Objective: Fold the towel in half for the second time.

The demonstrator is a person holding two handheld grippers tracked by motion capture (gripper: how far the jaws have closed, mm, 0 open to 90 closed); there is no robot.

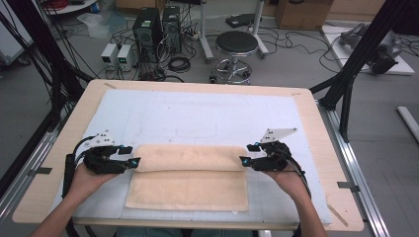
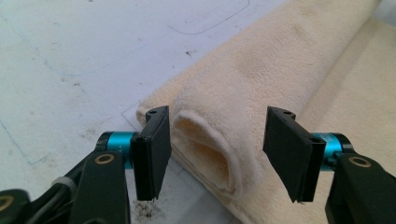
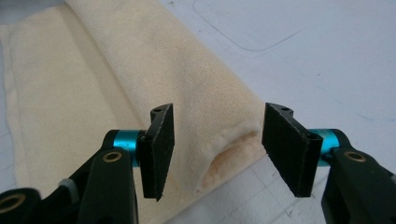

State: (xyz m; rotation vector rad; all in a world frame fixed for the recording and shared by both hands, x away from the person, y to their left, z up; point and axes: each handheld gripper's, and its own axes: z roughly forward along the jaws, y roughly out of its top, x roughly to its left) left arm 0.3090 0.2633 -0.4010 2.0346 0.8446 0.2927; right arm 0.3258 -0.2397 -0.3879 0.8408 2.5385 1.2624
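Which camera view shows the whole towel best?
The high view: the towel lies there complete, its far part rolled over. The left gripper view shows its left rolled end between open jaws; the right gripper view shows its right rolled end likewise.

Nothing readable here, honestly. No labels, brand names, numbers or signs that I can make out on anything. The two small boxes (image 1: 117, 53) on the floor beyond the worktop (image 1: 306, 106) have little lit displays on their fronts, but they're way too small and blurry to read any digits. The white mat (image 2: 70, 56) under the towel (image 2: 261, 74) has faint drawn outlines and grid lines, just shapes, no lettering. The towel itself carries no tag or print that I can see.
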